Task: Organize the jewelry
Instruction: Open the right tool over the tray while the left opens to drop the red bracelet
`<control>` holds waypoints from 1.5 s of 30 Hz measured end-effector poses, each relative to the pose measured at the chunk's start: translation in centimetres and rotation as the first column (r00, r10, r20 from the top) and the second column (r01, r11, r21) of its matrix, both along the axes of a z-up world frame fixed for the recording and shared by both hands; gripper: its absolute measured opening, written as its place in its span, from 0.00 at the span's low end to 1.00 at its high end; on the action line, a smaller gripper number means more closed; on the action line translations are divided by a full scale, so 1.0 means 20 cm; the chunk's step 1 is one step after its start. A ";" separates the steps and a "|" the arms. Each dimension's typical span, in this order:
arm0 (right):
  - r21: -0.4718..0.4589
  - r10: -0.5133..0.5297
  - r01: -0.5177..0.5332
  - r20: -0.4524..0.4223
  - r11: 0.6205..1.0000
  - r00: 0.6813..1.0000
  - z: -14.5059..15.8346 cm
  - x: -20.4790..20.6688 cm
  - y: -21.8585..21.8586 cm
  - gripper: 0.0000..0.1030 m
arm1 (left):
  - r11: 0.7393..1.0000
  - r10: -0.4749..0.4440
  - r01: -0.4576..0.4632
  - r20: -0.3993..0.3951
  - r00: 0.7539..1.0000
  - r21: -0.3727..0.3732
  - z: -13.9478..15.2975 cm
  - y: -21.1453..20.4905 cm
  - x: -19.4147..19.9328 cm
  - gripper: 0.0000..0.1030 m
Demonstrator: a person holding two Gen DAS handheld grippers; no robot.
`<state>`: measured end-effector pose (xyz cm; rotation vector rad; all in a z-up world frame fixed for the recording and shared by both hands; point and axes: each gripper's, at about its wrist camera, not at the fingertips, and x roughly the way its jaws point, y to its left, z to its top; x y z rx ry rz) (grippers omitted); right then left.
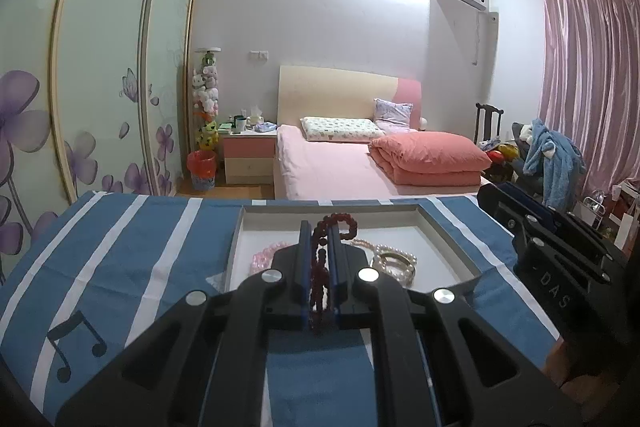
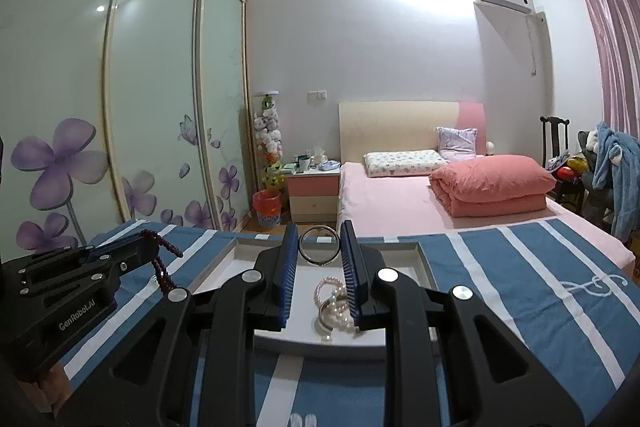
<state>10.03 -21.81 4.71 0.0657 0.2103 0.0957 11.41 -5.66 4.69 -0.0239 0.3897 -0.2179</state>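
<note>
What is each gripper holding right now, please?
Left gripper: shut on the dark red beaded bracelet.
Right gripper: shut on the thin silver metal bangle, above the white tray.

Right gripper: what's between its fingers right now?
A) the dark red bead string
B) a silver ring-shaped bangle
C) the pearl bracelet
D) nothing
B: the right gripper holds a silver bangle upright between its blue pads, while the dark red bead string sits in the left gripper.
</note>
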 end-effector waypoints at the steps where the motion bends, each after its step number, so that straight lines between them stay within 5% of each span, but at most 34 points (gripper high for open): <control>1: 0.000 -0.003 0.003 0.002 1.000 1.000 0.00 0.01 0.00 0.22 | 1.000 0.002 -0.002 -0.002 1.000 -0.001 0.00 0.00 0.02 0.08; 20: -0.002 -0.035 0.034 -0.030 0.999 0.999 -0.03 0.26 -0.02 0.22 | 1.000 -0.003 0.003 -0.044 0.999 0.000 -0.05 -0.05 0.33 0.08; 35: 0.038 -0.011 0.020 -0.223 0.999 0.975 -0.22 0.61 -0.04 0.22 | 0.998 -0.041 0.034 -0.159 0.986 -0.043 -0.20 -0.08 0.65 0.09; 39: 0.074 0.008 0.012 -0.270 0.997 0.963 -0.24 0.61 -0.06 0.54 | 0.998 -0.014 0.004 -0.170 0.985 -0.057 -0.20 -0.03 0.67 0.25; 45: 0.123 -0.016 0.049 -0.250 0.991 0.968 -0.19 0.52 -0.15 0.54 | 0.997 0.035 -0.045 -0.150 0.988 -0.066 -0.16 0.09 0.57 0.33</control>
